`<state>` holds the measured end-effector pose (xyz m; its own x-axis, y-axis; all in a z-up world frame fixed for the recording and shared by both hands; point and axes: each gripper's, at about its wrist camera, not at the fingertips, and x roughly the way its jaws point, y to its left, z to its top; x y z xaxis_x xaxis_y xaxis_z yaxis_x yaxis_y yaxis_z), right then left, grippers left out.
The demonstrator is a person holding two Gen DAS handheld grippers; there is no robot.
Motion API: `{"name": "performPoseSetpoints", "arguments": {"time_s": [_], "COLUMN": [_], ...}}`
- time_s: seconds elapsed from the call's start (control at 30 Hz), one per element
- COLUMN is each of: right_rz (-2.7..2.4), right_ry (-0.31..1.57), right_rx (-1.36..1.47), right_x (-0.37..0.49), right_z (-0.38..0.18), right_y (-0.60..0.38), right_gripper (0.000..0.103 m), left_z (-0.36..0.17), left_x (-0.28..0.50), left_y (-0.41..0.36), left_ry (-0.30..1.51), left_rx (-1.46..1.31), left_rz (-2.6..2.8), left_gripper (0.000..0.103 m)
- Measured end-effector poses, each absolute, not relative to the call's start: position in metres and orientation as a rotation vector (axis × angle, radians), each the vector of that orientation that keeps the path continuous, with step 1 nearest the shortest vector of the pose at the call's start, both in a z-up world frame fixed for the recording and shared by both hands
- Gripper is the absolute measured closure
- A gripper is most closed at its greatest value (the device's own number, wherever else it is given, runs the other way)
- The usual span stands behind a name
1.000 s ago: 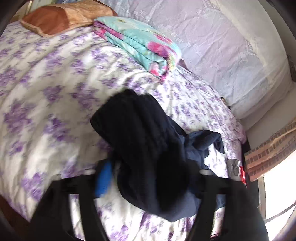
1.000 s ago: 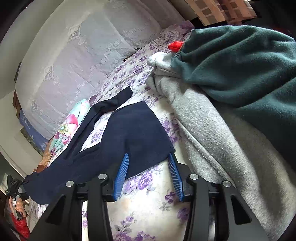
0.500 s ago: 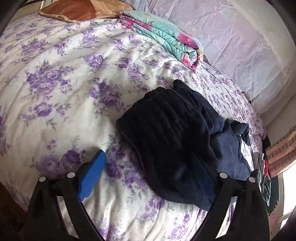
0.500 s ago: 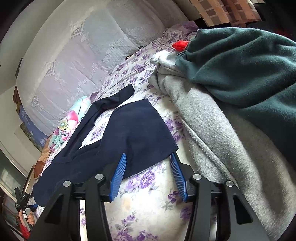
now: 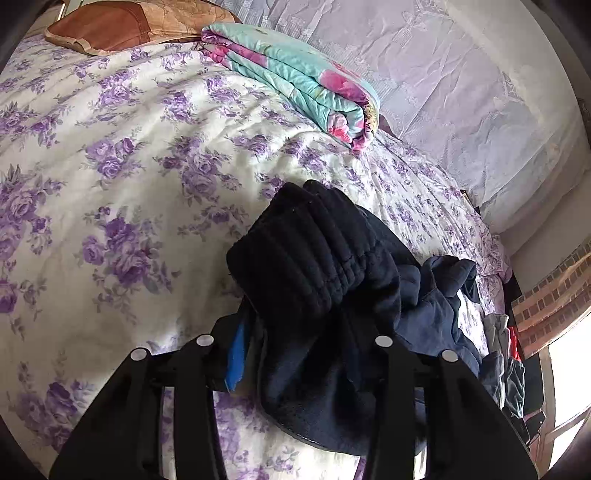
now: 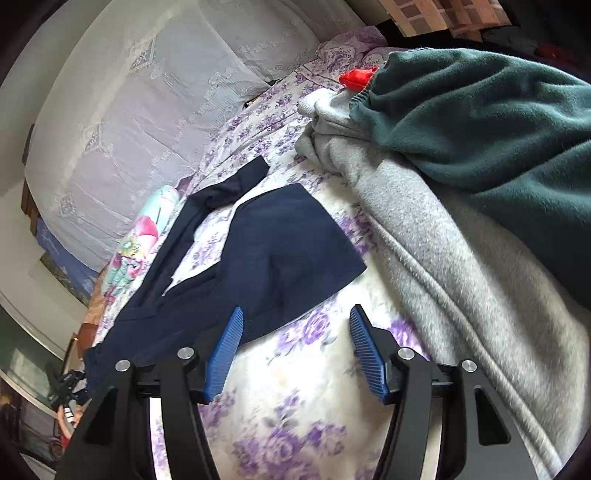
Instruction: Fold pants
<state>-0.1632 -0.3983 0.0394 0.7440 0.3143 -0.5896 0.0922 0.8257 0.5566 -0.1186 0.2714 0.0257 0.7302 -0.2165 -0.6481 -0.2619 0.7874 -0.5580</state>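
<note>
Dark navy pants [image 5: 314, 251] lie stretched over the purple-flowered bed sheet [image 5: 129, 166]. In the left wrist view, the ribbed waistband is bunched between the jaws of my left gripper [image 5: 306, 332], which are closing on it. Only the left blue pad [image 5: 236, 354] shows; the cloth hides the other. In the right wrist view, one flat pant leg [image 6: 288, 251] ends just ahead of my right gripper [image 6: 295, 310]. Its jaws are opening, with only sheet between the pads. The second leg [image 6: 221, 192] runs off toward the far wall.
A folded turquoise floral quilt [image 5: 295, 74] and a brown pillow [image 5: 122, 26] sit at the far side of the bed. A grey garment [image 6: 443, 258], a dark green one [image 6: 480, 122] and something red [image 6: 356, 77] are heaped right of the right gripper.
My left gripper sank toward the bed and its jaws went from wide open to closed around the waistband. My right gripper's jaws spread wider and let the leg hem lie free.
</note>
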Motion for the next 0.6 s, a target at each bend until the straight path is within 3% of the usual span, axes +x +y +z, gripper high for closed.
{"name": "performPoseSetpoints", "arguments": {"time_s": [0.13, 0.23, 0.27, 0.37, 0.4, 0.47, 0.6], "right_rz": [0.223, 0.196, 0.195, 0.191, 0.206, 0.234, 0.335], "right_ry": [0.779, 0.787, 0.791, 0.84, 0.852, 0.821, 0.631], "right_rx": [0.696, 0.661, 0.672, 0.77, 0.821, 0.819, 0.719], "right_x": [-0.159, -0.142, -0.134, -0.095, -0.08, -0.054, -0.027], "right_z": [0.027, 0.02, 0.019, 0.009, 0.009, 0.035, 0.143], "right_y": [-0.392, -0.384, -0.383, -0.39, -0.393, -0.388, -0.369], "right_gripper": [0.043, 0.054, 0.06, 0.093, 0.094, 0.095, 0.096], "left_z": [0.029, 0.028, 0.027, 0.029, 0.033, 0.052, 0.129], "left_x": [-0.129, -0.127, -0.123, -0.102, -0.095, -0.074, -0.047], "left_y": [0.281, 0.279, 0.277, 0.275, 0.275, 0.274, 0.273], "left_ry": [0.77, 0.782, 0.791, 0.81, 0.812, 0.8, 0.689], "left_rx": [-0.718, -0.696, -0.693, -0.713, -0.715, -0.722, -0.699], "left_rz": [0.014, 0.026, 0.028, 0.014, 0.013, 0.003, -0.005], "left_gripper": [0.066, 0.066, 0.066, 0.069, 0.07, 0.076, 0.079]}}
